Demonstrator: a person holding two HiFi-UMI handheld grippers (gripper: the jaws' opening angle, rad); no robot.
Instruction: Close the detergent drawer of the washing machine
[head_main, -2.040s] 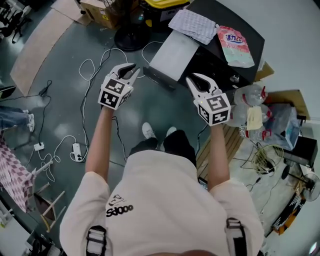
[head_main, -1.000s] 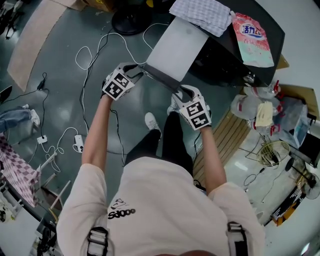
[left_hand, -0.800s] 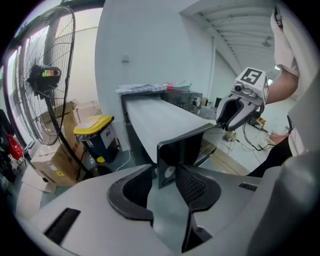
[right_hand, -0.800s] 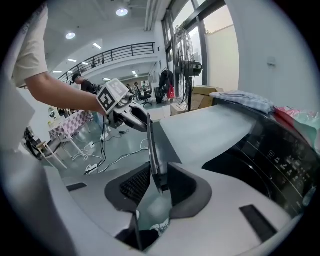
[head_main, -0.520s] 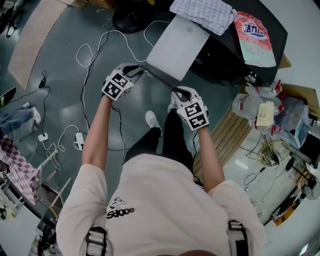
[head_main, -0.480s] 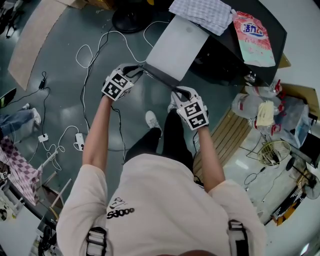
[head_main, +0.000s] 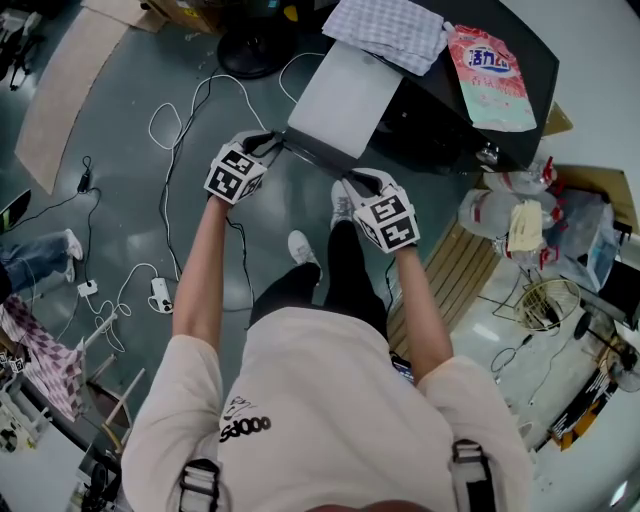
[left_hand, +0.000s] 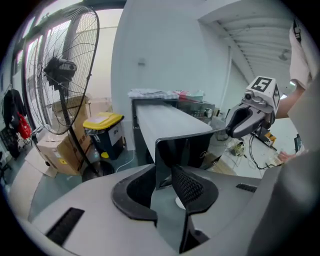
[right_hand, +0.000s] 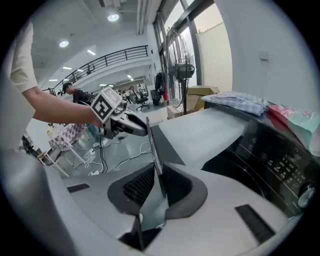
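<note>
One detergent drawer (head_main: 338, 92), a long grey tray with a black front panel, stands pulled far out of the one black washing machine (head_main: 455, 115), and both grippers are at that panel, one at each end. The left gripper (head_main: 268, 141) has the panel's end between its two jaws, which are closing on it, the pads already against its faces. The right gripper (head_main: 352, 181) has its two jaws drawn in tight on the thin edge of the panel at the other end, a pad pressed to each side. On the machine's top, behind the drawer, lie one checked cloth (head_main: 388, 25) and, just beside it, one pink and green detergent pouch (head_main: 483, 65). One standing fan (left_hand: 64, 75) is on the floor beyond the drawer, with one bin with a yellow lid (left_hand: 102, 122) near it. White cables (head_main: 180, 125) loop across the grey floor to the left, and the person's two shoes (head_main: 300, 248) show below the drawer.
</note>
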